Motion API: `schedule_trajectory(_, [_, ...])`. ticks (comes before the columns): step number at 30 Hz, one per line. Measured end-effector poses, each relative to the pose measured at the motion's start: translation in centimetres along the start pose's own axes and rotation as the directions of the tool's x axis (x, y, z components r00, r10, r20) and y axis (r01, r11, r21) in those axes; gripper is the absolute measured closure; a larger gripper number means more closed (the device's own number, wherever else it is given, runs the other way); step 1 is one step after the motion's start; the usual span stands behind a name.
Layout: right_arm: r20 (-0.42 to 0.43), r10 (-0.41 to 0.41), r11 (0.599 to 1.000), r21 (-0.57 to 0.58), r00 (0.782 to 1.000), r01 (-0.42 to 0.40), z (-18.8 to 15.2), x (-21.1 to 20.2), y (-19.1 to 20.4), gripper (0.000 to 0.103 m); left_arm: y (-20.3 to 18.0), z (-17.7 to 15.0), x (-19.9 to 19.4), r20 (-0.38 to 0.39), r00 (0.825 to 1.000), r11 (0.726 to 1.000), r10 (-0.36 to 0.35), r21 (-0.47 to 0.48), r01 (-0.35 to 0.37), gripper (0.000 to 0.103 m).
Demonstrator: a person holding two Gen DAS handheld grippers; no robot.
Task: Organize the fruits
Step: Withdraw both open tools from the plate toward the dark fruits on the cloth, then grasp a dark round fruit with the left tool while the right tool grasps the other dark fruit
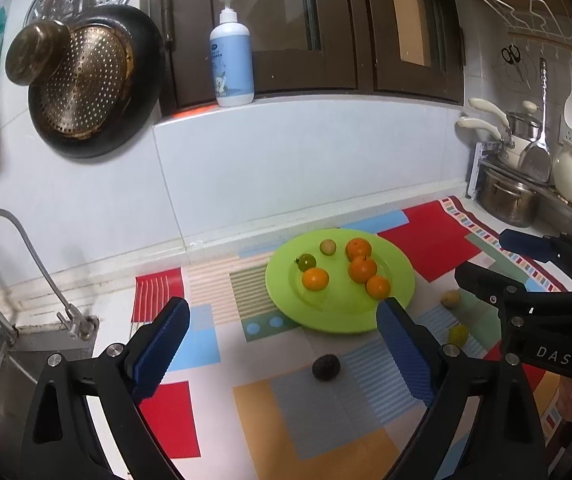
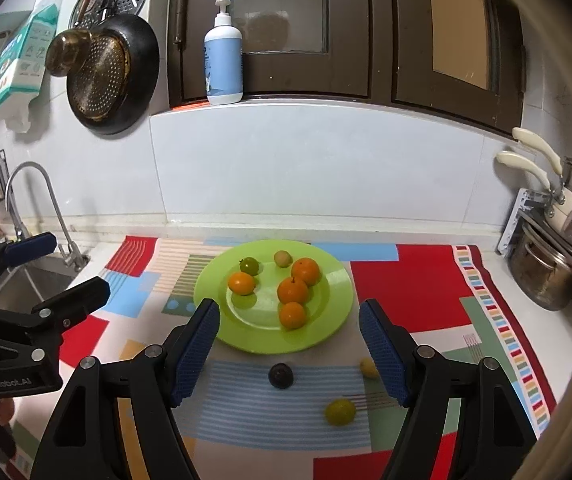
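Observation:
A lime-green plate (image 1: 326, 316) (image 2: 326, 320) sits on a patchwork mat and holds several oranges (image 1: 358, 249) (image 2: 292, 290), a small green fruit (image 1: 307, 261) (image 2: 249, 265) and a pale one (image 1: 328, 247) (image 2: 283, 258). On the mat in front of the plate lie a dark fruit (image 1: 326, 367) (image 2: 280, 375), a yellow fruit (image 1: 451, 299) (image 2: 369, 367) and a yellow-green fruit (image 1: 458, 335) (image 2: 340, 412). My left gripper (image 1: 282, 305) (image 2: 57, 268) is open and empty, short of the dark fruit. My right gripper (image 2: 289, 312) (image 1: 502, 260) is open and empty too, above the loose fruits.
A sink with a curved faucet (image 1: 25, 240) (image 2: 33, 200) lies at the left. Steel pots (image 1: 510, 196) (image 2: 546, 272) stand at the right. A soap bottle (image 1: 231, 56) stands on the sill and a black pan (image 1: 93, 84) hangs on the tiled wall.

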State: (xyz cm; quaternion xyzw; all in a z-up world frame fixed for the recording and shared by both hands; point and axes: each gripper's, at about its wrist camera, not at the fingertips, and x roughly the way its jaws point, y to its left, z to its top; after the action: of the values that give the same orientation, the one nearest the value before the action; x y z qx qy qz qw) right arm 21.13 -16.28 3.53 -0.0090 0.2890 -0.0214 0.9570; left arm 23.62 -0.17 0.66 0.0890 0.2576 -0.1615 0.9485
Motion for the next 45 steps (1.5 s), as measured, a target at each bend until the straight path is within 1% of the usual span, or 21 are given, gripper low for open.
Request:
schedule_trajectory(8, [-0.009, -0.025, 0.999, -0.024, 1.000, 0.025, -1.8, 0.2, 0.2, 0.030, -0.5, -1.6, -0.1, 0.020, 0.999, 0.998, 0.025, 0.054, -0.027, 0.007])
schedule_trajectory(13, [-0.047, -0.017, 0.999, -0.028, 0.999, 0.016, -2.9, 1.0, 0.1, 0.030, -1.0, -2.5, 0.4, 0.020, 1.000, 0.995, 0.024, 0.094, -0.026, 0.007])
schedule_trajectory(18, [-0.088, -0.015, 0.999, -0.042, 0.996, 0.011, -4.0, 1.9, 0.2, 0.030, -1.2, -3.6, 1.7, -0.024, 1.000, 0.995, 0.001, 0.100, 0.002, 0.007])
schedule_trajectory(23, [-0.122, -0.009, 0.998, -0.068, 0.992, 0.001, -4.9, 3.0, 0.4, 0.030, -1.4, -4.9, 3.6, -0.086, 0.996, 0.995, -0.027, 0.097, 0.035, 0.008])
schedule_trajectory(25, [-0.136, -0.003, 0.997, -0.074, 0.991, -0.007, -5.3, 3.5, 0.5, 0.030, -1.6, -5.4, 4.4, -0.108, 0.994, 0.994, -0.028, 0.102, 0.040, 0.012])
schedule_trajectory(29, [-0.154, -0.003, 0.996, -0.085, 0.988, -0.010, -5.8, 4.4, 0.6, 0.031, -1.7, -6.1, 5.9, -0.159, 0.986, 0.993, -0.049, 0.097, 0.065, 0.016])
schedule_trajectory(33, [-0.172, 0.007, 0.996, -0.090, 0.985, -0.023, -6.3, 5.4, 0.6, 0.031, -2.0, -6.5, 7.1, -0.192, 0.979, 0.992, -0.061, 0.094, 0.080, 0.022])
schedule_trajectory(36, [-0.191, 0.023, 0.996, -0.081, 0.981, -0.039, -6.4, 6.3, 0.4, 0.037, -2.2, -6.4, 8.1, -0.212, 0.974, 0.992, -0.078, 0.083, 0.098, 0.027])
schedule_trajectory(38, [-0.209, 0.036, 0.996, -0.073, 0.977, -0.052, -6.5, 7.0, 0.3, 0.038, -2.4, -6.3, 8.7, -0.224, 0.971, 0.992, -0.088, 0.072, 0.106, 0.030])
schedule_trajectory(39, [-0.217, 0.043, 0.996, -0.065, 0.975, -0.058, -6.6, 7.3, 0.3, 0.040, -2.5, -6.3, 9.1, -0.232, 0.968, 0.992, -0.095, 0.065, 0.113, 0.032])
schedule_trajectory(40, [-0.223, 0.052, 0.996, -0.056, 0.973, -0.067, -6.6, 7.7, 0.2, 0.043, -2.6, -6.3, 9.5, -0.243, 0.965, 0.991, -0.101, 0.057, 0.118, 0.033])
schedule_trajectory(41, [-0.231, 0.063, 0.996, -0.047, 0.971, -0.076, -6.6, 8.0, 0.1, 0.044, -2.6, -6.3, 9.8, -0.255, 0.961, 0.991, -0.108, 0.051, 0.125, 0.034])
schedule_trajectory(43, [-0.252, 0.082, 0.995, -0.031, 0.964, -0.092, -6.6, 8.8, 0.0, 0.047, -2.8, -6.4, 10.6, -0.277, 0.953, 0.990, -0.120, 0.040, 0.137, 0.041])
schedule_trajectory(45, [-0.266, 0.093, 0.995, -0.020, 0.960, -0.102, -6.7, 9.4, -0.1, 0.051, -2.8, -6.4, 11.2, -0.295, 0.947, 0.990, -0.126, 0.026, 0.139, 0.044])
